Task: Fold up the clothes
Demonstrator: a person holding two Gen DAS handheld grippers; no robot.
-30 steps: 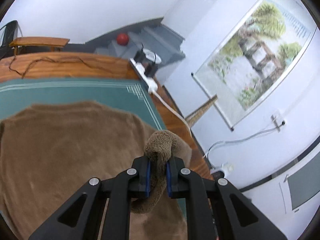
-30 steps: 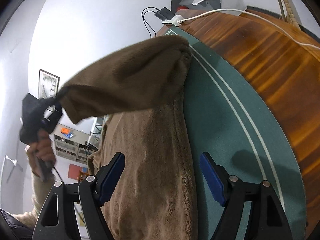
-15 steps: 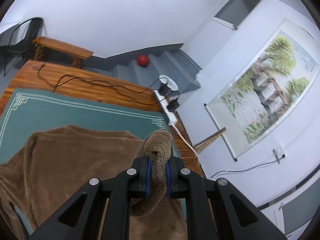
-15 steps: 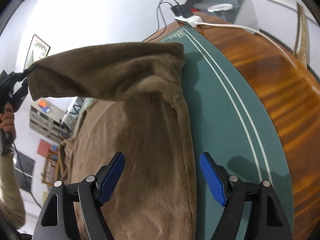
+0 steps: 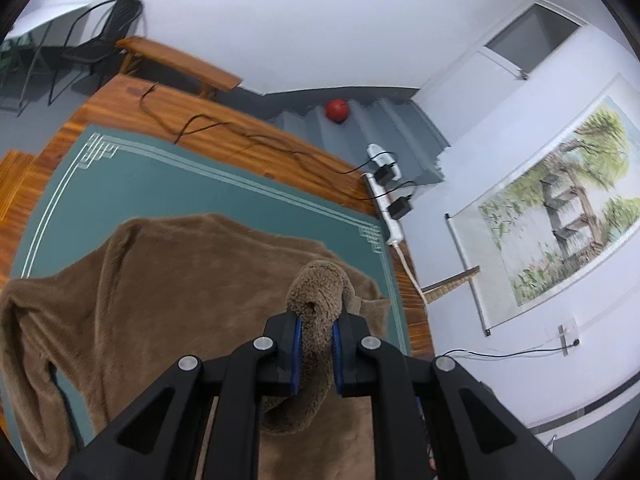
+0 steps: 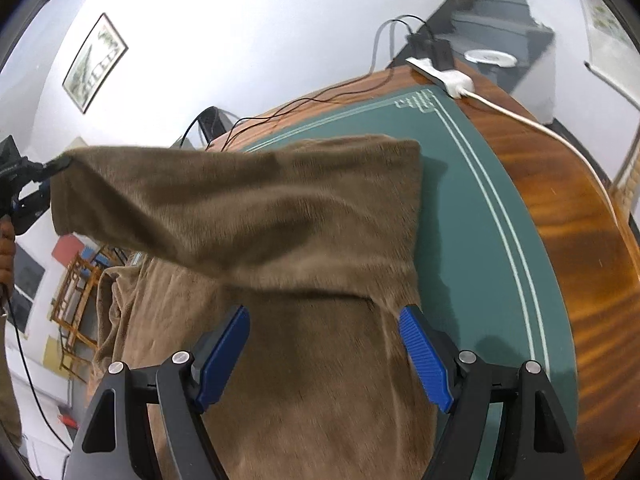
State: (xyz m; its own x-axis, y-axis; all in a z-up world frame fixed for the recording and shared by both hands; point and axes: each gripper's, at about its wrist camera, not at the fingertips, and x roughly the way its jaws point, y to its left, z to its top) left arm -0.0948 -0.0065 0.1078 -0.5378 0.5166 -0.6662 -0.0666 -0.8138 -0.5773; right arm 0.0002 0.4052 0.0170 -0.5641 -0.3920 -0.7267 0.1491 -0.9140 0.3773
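Note:
A brown fleece garment (image 5: 180,300) lies spread on a green mat (image 5: 200,188) on a wooden table. My left gripper (image 5: 314,332) is shut on the cuff of one sleeve (image 5: 320,292), and fleece bulges up between the blue pads. In the right wrist view that sleeve (image 6: 240,208) stretches taut across the garment's body (image 6: 320,380), from the shoulder to the left gripper (image 6: 48,168) at the far left edge, lifted off the table. My right gripper (image 6: 324,320) hovers open just above the garment's body below the sleeve, with nothing pinched between its fingers.
A white power strip (image 5: 386,208) with black adapters and trailing cables lies at the table's far corner. The wooden table edge (image 6: 580,240) curves along the right. A bench (image 5: 180,64), a black chair (image 5: 100,40), a red ball (image 5: 337,110) and a wall scroll (image 5: 560,220) stand beyond.
The left gripper has carried the held sleeve sideways across the garment, so more of the mat's far side shows. The right gripper has shifted over the body and rolled, staying open.

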